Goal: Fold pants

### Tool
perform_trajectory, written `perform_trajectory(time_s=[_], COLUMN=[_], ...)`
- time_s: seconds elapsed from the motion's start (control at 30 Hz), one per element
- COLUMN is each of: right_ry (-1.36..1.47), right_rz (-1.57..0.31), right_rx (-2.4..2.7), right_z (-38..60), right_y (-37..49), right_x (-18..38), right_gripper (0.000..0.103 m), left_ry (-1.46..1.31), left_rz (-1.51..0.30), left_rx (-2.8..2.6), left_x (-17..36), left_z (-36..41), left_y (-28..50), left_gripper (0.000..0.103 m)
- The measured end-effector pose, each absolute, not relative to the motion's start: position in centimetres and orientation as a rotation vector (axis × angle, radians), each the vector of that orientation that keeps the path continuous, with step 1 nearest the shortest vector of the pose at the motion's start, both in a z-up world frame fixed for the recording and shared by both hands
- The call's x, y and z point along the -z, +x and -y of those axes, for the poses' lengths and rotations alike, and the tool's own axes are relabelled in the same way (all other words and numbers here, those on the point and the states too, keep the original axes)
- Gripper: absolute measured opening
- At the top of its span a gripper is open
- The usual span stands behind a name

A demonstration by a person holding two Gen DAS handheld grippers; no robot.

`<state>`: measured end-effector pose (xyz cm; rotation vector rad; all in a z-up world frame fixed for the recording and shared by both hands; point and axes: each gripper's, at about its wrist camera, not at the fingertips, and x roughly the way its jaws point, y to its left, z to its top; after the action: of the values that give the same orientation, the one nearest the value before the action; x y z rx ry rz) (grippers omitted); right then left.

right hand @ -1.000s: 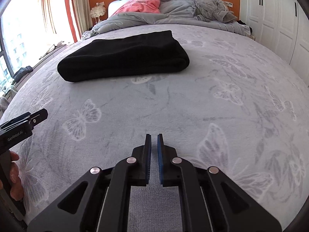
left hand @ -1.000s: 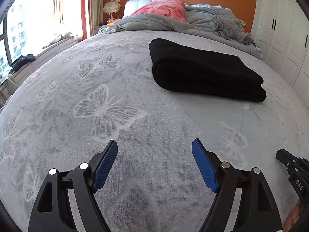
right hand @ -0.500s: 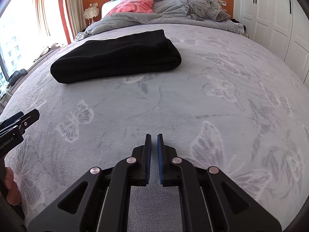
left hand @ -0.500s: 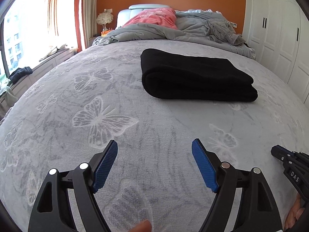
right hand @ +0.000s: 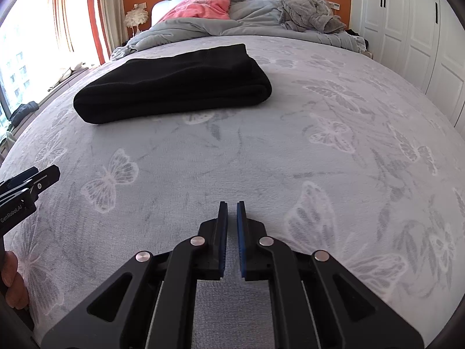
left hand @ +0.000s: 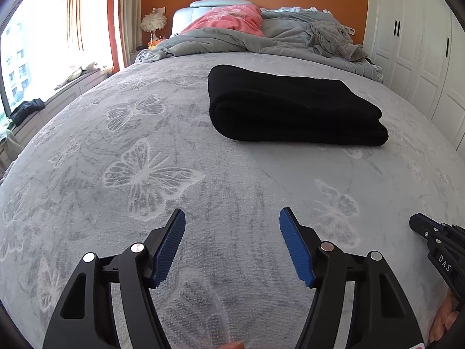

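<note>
Left gripper (left hand: 232, 222) jaws narrower than a second ago and closing, nothing between them, only blanket (left hand: 145, 174) under the tips. Right gripper (right hand: 231, 212) unchanged: pads pressed nearly together, a thin gap, nothing held. Pants (left hand: 290, 110) folded into a black bundle lying flat on the blanket, well beyond both grippers, short of the rumpled duvet (left hand: 226, 42) at the headboard end. Pink blur at left view's bottom edge, probably a fingertip. Both grippers hover near the blanket's foot end
</note>
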<state>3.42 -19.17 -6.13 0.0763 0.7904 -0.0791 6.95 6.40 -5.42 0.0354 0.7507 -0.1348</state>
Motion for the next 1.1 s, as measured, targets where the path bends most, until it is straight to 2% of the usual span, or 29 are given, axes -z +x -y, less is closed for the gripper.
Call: perform_trajectory(time_s=[1.1], right_ry=[0.075], right_rz=[-0.785], right_rx=[0.107], right_z=[19.02], right_y=[3.00], right_x=[5.88], right_gripper=[0.007], left_ry=[0.076], left_rz=[-0.737], left_rx=[0.141], left_x=[5.33], left_z=[-6.04], left_y=[6.81], left_gripper=[0.064])
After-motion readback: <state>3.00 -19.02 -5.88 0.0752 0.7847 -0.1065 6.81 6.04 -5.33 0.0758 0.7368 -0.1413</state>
